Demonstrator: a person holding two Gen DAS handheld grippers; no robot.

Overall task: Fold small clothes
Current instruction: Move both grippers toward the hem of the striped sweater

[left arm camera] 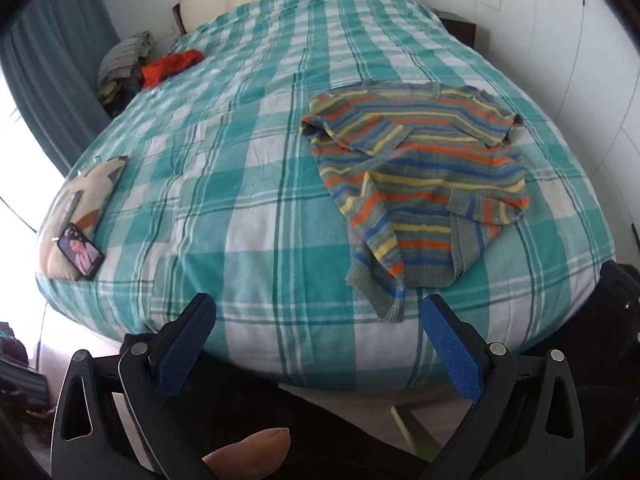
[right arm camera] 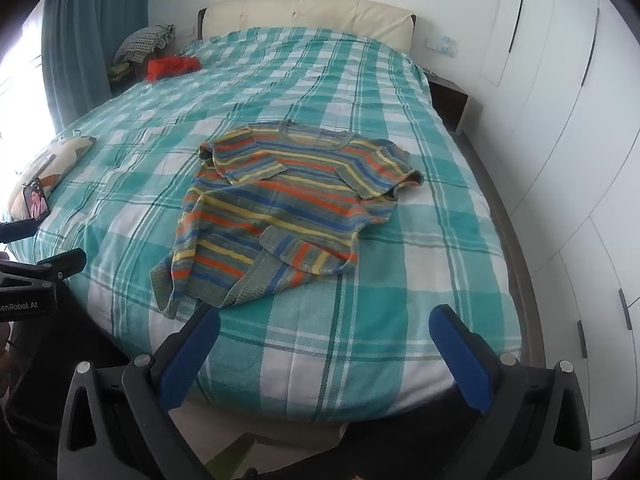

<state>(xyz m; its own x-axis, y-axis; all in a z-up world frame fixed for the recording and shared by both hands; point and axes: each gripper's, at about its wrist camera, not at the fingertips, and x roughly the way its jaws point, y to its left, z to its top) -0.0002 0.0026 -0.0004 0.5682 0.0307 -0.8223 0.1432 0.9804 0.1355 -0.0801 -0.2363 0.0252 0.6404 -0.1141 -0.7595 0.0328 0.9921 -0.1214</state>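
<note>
A small striped knit sweater [right arm camera: 280, 204] is spread, rumpled, on the checked bed cover [right arm camera: 360, 344] near the foot edge, its sleeves crossed over the body. It is judged soft, light and limp; the hem corners or shoulders should be pinched. The left tool [left arm camera: 316, 320] and right tool [right arm camera: 324, 320] are held apart, empty, short of the hem.

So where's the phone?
In both views the phone leans on a cushion at the bed's near left edge, left of the striped sweater.
</note>
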